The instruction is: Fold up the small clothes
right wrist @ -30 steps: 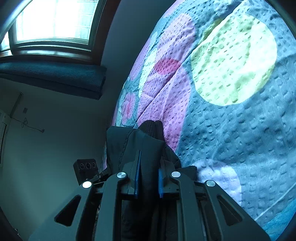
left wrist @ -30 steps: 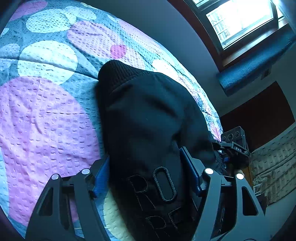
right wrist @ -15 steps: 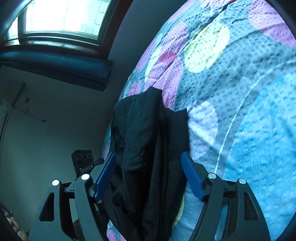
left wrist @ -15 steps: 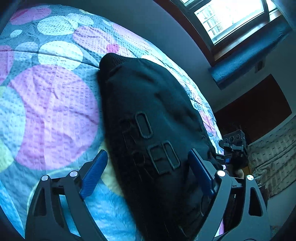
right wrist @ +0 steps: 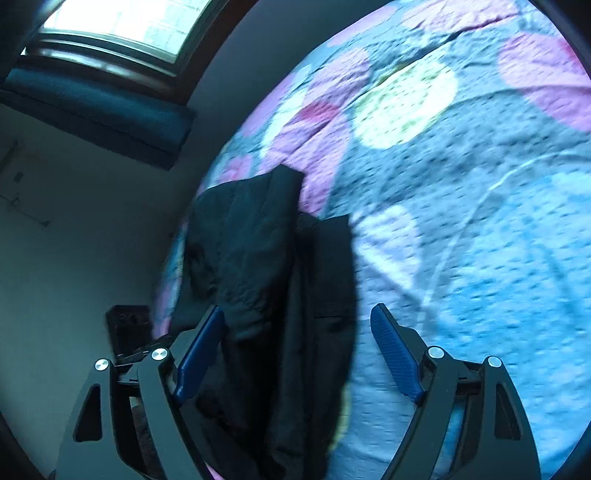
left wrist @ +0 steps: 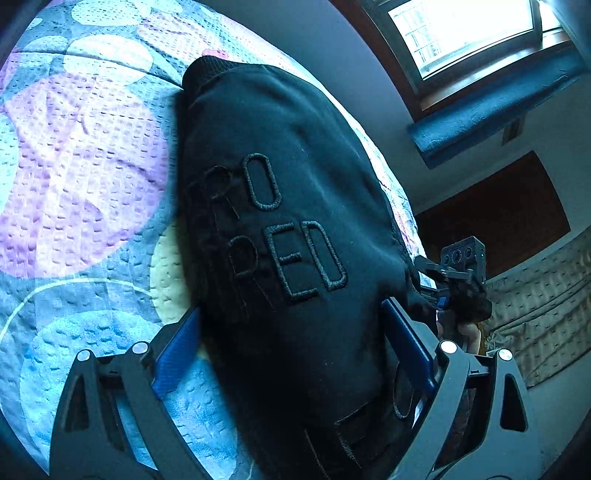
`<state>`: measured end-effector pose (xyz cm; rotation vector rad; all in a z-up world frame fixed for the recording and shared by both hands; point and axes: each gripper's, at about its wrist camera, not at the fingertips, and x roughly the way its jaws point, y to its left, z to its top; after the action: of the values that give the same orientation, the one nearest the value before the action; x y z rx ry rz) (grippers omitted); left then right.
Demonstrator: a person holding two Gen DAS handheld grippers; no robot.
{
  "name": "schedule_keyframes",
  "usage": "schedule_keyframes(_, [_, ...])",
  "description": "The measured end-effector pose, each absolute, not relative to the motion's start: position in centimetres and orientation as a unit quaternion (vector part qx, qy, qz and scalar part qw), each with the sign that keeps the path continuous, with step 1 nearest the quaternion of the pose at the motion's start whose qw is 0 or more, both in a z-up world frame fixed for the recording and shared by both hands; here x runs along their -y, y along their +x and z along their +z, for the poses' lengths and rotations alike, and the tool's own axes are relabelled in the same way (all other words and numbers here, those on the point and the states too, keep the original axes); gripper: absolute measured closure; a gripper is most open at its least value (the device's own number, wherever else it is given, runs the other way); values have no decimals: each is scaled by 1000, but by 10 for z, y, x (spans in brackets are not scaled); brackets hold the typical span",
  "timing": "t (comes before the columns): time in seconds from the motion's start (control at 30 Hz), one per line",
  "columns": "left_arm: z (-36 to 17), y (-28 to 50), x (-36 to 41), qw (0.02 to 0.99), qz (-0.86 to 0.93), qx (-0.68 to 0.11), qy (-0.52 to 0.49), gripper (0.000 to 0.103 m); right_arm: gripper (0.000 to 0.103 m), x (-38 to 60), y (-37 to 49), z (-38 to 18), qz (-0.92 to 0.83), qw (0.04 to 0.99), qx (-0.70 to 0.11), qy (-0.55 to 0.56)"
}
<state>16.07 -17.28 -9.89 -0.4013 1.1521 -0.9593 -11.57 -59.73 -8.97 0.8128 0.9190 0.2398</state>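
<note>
A small black garment (left wrist: 280, 229) with raised black letters lies folded on the spotted bedspread (left wrist: 81, 155). My left gripper (left wrist: 291, 328) is open, its blue pads on either side of the garment's near end. In the right wrist view the same garment (right wrist: 266, 277) lies as a dark folded bundle between the open fingers of my right gripper (right wrist: 299, 332). The right gripper also shows in the left wrist view (left wrist: 461, 280) at the garment's far side. Neither gripper holds the cloth.
The bedspread (right wrist: 461, 221) has pink, yellow and blue circles and extends widely to the right. A grey wall and a window (left wrist: 469, 33) with a blue sill pad (left wrist: 495, 107) lie beyond the bed's far edge. A patterned curtain (left wrist: 543, 306) hangs at right.
Both grippers have opened and let go of the garment. They have drawn back, so more of the garment and its letters shows lying on the bedspread.
</note>
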Motion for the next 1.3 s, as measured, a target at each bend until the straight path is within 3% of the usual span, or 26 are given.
schedule_keyframes(0.33, [-102, 160, 168, 723, -435, -510, -169, 9, 23, 567, -91, -102, 212, 756, -469, 403])
schedule_keyframes(0.4, [-100, 159, 168, 725, -432, -510, -168, 10, 41, 567, -92, -101, 205, 760, -473, 395])
schedule_keyframes(0.6, [-91, 149, 179, 750, -406, -500, -149, 27, 62, 562, -108, -103, 187, 781, -453, 387])
schedule_keyframes(0.7, [-81, 144, 180, 766, -399, -488, -124, 36, 67, 553, -111, -95, 188, 790, -436, 389])
schedule_keyframes(0.9, [-65, 153, 159, 776, -391, -474, -142, 43, 70, 525, -106, -74, 188, 810, -412, 374])
schedule_keyframes(1.3, [-60, 195, 76, 803, -347, -462, -148, 44, 71, 445, -37, -90, 241, 785, -421, 386])
